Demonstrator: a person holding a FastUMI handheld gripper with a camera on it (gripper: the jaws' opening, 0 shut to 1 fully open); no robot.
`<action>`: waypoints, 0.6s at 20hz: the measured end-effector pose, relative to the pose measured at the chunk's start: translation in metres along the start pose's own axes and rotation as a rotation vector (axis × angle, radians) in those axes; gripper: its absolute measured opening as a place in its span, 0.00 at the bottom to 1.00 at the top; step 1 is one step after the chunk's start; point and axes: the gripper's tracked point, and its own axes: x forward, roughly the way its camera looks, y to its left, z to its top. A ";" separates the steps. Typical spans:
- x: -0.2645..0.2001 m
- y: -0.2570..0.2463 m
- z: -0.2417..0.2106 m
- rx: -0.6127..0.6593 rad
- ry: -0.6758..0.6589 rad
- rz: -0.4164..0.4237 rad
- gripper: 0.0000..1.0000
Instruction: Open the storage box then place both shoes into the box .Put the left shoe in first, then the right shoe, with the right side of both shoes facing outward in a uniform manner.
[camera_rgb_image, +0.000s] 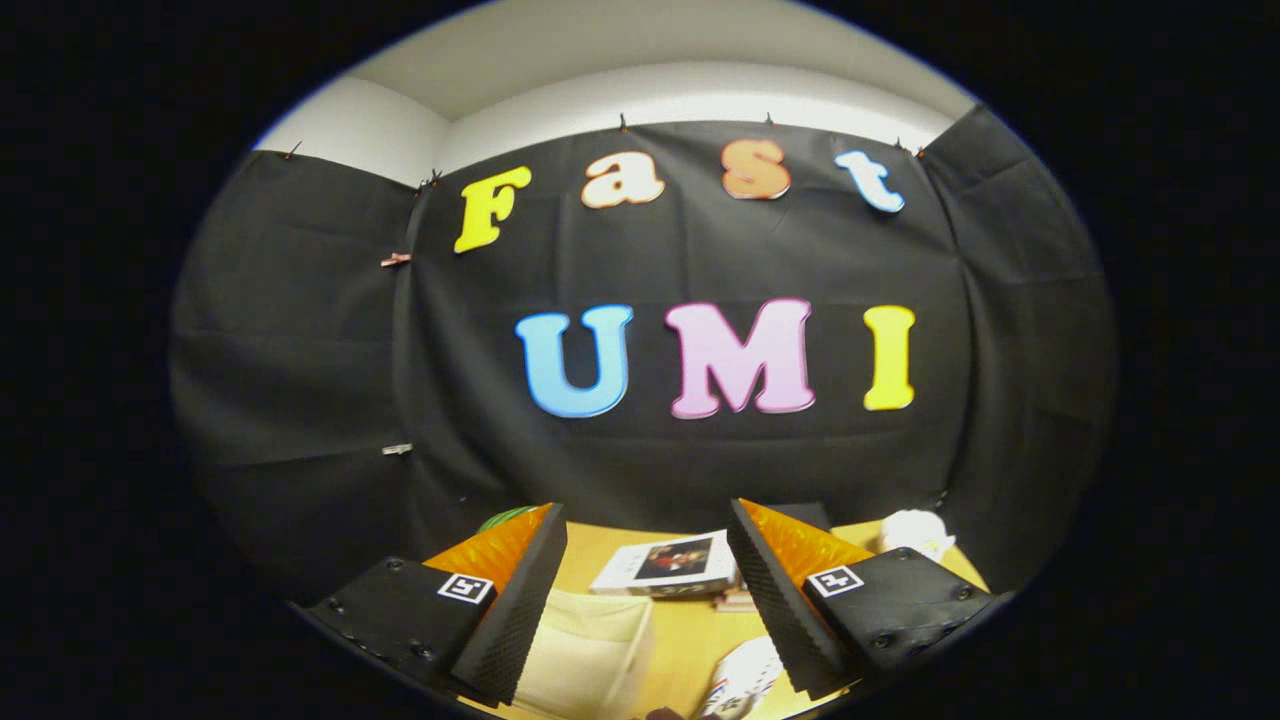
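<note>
My gripper is held high above the wooden table with its two black and orange fingers spread apart and nothing between them. Below and between the fingers lies the cream storage box. Beside the inner edge of the right finger, part of a white shoe with dark markings shows. A second white rounded thing, maybe the other shoe, sits far off beyond the right finger.
A white flat book or box with a picture lies on the table ahead of the fingers, on a thin stack. Something green peeks out behind the left finger. The black booth wall closes off the back.
</note>
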 end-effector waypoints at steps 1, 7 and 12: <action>-0.007 -0.021 0.004 -0.027 -0.022 -0.044 0.98; -0.049 -0.105 0.005 -0.061 -0.008 -0.208 0.98; -0.050 -0.114 -0.006 -0.081 0.014 -0.196 0.98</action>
